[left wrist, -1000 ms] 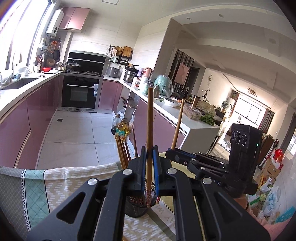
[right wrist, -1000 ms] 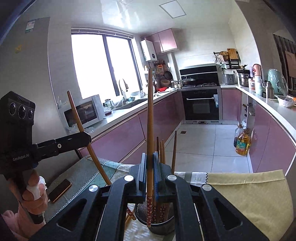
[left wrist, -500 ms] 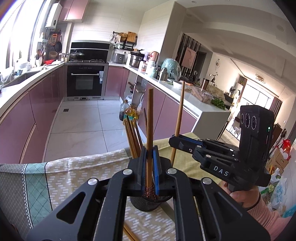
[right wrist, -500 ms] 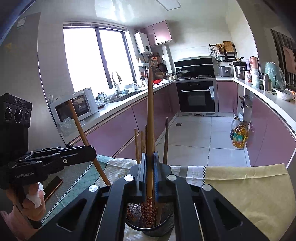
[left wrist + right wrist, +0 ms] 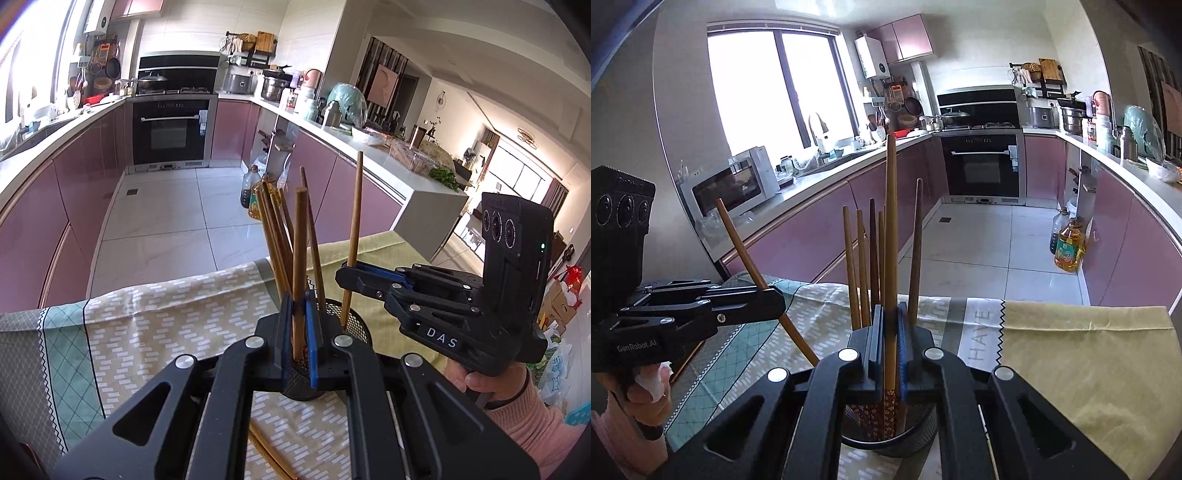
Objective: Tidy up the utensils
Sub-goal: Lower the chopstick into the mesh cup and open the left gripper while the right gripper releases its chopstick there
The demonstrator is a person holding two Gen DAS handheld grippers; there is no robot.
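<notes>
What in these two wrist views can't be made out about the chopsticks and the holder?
- Left wrist view: the left gripper hides most of the mesh holder, so the tip of its chopstick is unseen.
- Left wrist view: the loose chopsticks on the cloth are cut off by gripper and frame edge.
- Right wrist view: the right gripper covers the holder's rim.
</notes>
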